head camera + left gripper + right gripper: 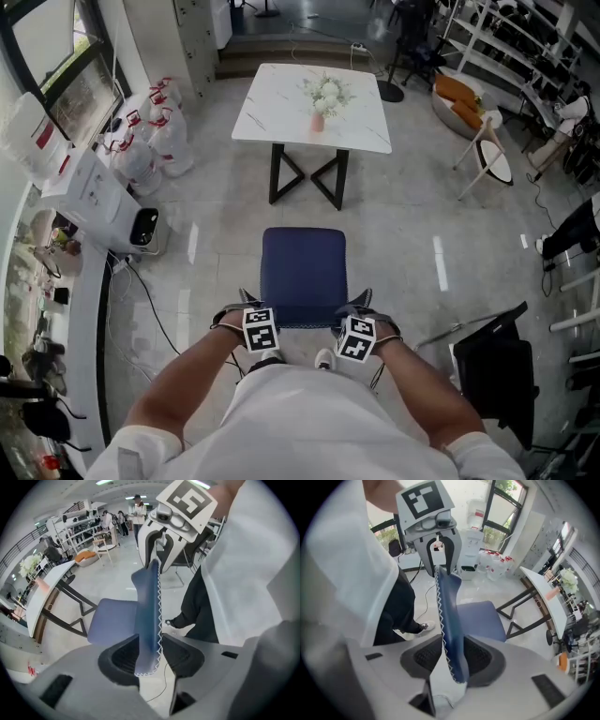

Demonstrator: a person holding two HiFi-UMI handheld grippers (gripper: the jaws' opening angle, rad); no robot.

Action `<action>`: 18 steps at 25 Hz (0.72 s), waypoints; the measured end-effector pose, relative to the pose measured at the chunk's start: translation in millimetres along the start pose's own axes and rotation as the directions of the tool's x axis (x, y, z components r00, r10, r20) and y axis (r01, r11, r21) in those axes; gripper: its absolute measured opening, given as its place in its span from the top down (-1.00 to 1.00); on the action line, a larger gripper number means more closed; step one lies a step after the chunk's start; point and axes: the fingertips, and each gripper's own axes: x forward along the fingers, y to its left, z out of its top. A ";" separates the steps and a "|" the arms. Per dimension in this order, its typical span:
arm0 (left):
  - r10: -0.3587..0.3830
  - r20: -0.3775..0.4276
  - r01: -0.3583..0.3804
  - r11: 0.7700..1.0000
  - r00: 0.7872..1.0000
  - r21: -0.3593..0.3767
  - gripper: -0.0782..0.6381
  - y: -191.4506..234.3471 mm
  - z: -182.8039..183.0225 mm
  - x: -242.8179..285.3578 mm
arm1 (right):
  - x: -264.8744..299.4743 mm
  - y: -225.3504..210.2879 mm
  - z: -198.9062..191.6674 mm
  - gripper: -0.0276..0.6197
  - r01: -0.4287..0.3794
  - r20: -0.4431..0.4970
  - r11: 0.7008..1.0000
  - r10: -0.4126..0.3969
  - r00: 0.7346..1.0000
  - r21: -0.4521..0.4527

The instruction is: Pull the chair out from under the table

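Facing table, chair upright, backrest toward person.

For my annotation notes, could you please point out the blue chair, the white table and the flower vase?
blue chair [302, 274]: head view, middle of the seat.
white table [272, 108]: head view, bare left part of the top.
flower vase [318, 122]: head view, pink body of the vase.
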 end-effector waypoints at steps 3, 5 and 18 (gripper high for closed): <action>0.043 0.155 -0.026 0.994 0.987 -0.110 0.36 8.2 19.5 -41.7 | -32.7 -8.3 18.9 0.50 0.014 0.118 0.992 -0.028 0.993 0.122; 0.098 0.269 -0.040 0.976 0.958 -0.215 0.36 18.7 30.2 -69.8 | -52.9 -19.1 34.6 0.50 0.010 0.217 0.966 -0.068 0.974 0.258; 0.473 0.700 -0.043 0.843 0.535 -0.536 0.54 55.8 98.7 -225.1 | -208.2 -83.9 95.4 0.66 -0.073 0.628 0.759 -0.475 0.616 0.646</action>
